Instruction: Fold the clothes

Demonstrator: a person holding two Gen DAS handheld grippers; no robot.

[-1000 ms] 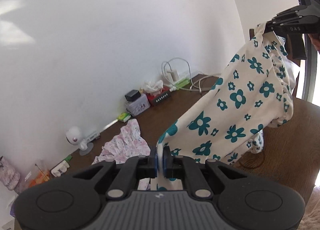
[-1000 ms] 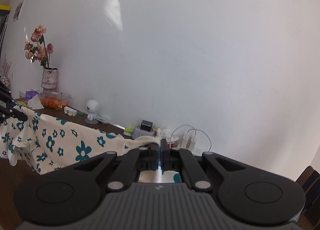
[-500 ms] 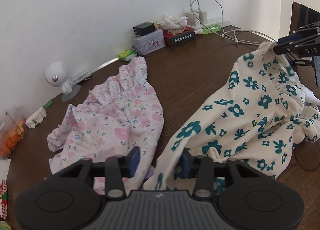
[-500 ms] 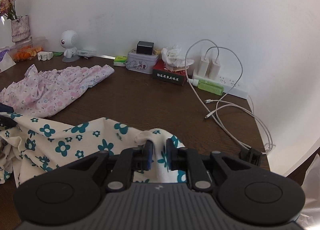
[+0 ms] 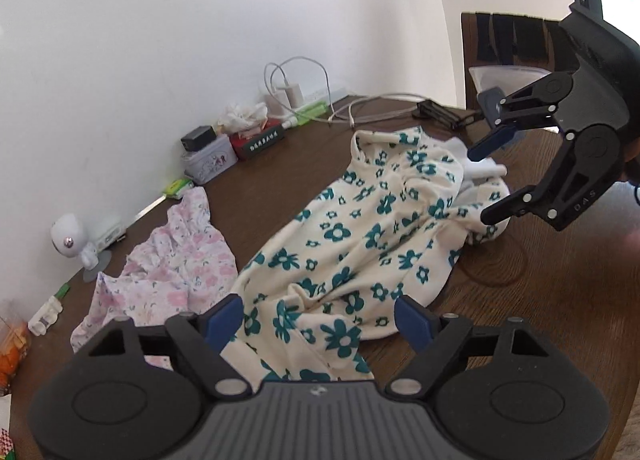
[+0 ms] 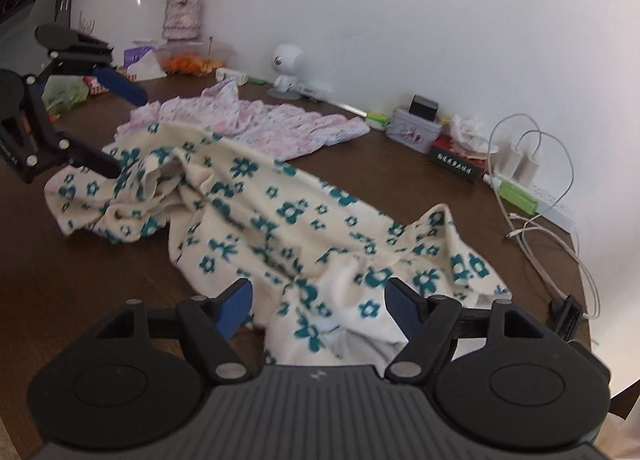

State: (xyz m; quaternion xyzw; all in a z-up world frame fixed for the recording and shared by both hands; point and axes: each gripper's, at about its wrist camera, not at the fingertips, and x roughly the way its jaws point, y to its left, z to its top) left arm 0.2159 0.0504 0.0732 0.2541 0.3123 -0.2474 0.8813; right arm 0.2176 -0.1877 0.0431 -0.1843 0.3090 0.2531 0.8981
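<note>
The left claw point(image 5: 318, 320) hung spread wide over one end of the cream garment with teal flowers point(image 5: 360, 244), gripping nothing, and the right claw point(image 6: 318, 302) gaped just the same over the other end. That garment lay crumpled across the brown counter point(image 5: 540, 300), beside a pink floral garment point(image 5: 172, 272).

"DAS" embossed on black plastic right gripper point(image 5: 489, 181) at right of frame, unreadable white characters on red-and-black box point(image 6: 456, 163)

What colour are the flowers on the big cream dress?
Teal, on the cream dress; the left wrist view shows them best.
</note>
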